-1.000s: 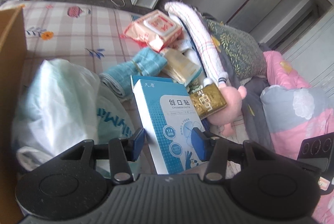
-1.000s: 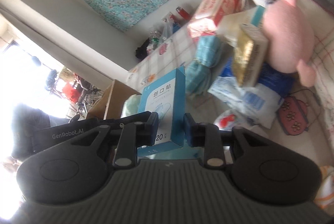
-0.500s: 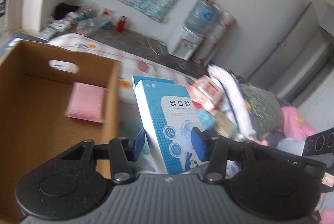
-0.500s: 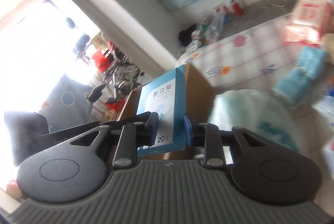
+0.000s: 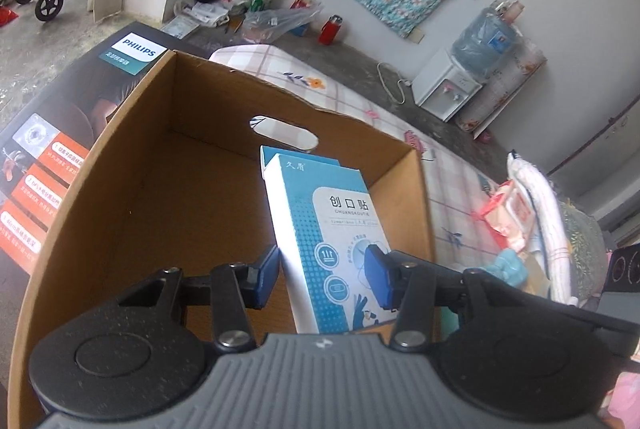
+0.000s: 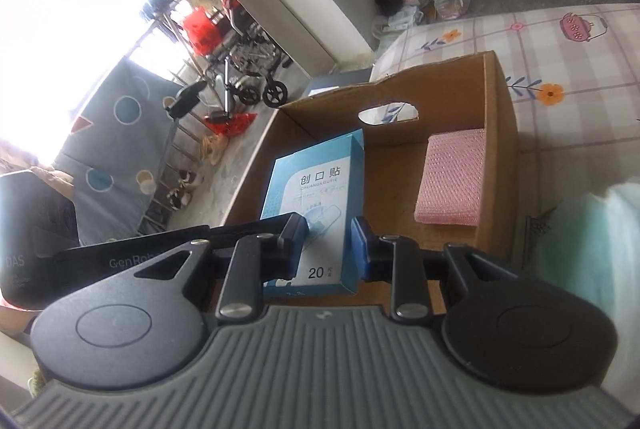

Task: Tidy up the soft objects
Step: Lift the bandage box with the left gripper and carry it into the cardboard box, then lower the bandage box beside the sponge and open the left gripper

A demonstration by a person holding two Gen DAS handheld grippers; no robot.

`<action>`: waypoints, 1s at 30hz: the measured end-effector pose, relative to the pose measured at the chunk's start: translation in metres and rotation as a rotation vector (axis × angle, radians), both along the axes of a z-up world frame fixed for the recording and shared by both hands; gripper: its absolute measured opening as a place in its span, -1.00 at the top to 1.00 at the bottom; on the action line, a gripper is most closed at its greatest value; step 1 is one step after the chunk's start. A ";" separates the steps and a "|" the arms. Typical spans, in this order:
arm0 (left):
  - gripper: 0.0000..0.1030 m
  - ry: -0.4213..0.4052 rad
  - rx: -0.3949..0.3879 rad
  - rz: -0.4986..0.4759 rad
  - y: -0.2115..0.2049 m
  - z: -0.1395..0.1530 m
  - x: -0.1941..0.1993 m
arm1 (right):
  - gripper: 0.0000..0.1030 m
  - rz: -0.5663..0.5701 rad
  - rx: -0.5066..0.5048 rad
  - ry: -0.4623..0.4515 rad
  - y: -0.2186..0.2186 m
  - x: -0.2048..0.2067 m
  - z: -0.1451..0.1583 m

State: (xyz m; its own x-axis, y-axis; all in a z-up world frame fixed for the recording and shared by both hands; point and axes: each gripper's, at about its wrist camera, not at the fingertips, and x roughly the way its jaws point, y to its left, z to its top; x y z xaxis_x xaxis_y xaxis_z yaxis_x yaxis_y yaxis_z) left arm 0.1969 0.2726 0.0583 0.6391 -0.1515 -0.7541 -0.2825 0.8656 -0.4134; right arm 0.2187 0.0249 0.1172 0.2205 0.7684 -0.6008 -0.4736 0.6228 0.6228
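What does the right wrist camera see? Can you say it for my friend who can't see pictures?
The right tool grips a blue-and-white box by its narrow sides, holding it above an open cardboard box. A folded pink cloth lies inside the cardboard box, against its right wall. The cardboard box sits on a checked flowery bedsheet, with a bright doorway and a wheelchair behind.

Both wrist views look down closely into the cardboard box (image 5: 140,165)

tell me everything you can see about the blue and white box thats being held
The blue and white box is a flat carton, apparently thin card, printed with Chinese characters and "20". It stands roughly upright above the open cardboard box. The left gripper and right gripper both clamp it.
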 end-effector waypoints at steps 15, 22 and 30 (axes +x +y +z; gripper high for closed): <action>0.06 0.220 0.018 0.025 0.042 -0.074 0.056 | 0.48 0.025 -0.097 -0.037 0.045 0.035 -0.034; 0.13 0.334 0.084 0.002 0.032 -0.092 0.062 | 0.44 0.021 -0.031 -0.087 0.002 0.018 -0.011; 0.18 0.321 0.132 -0.003 0.022 -0.094 0.073 | 0.44 -0.009 -0.002 -0.073 -0.035 0.009 -0.013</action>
State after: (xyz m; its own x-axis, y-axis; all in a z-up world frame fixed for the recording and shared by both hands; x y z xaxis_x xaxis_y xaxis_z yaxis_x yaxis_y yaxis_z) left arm 0.2697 0.2942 -0.0355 0.3654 -0.0407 -0.9299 -0.3771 0.9069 -0.1879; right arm 0.2275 -0.0103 0.1046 0.2707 0.7650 -0.5844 -0.5119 0.6285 0.5857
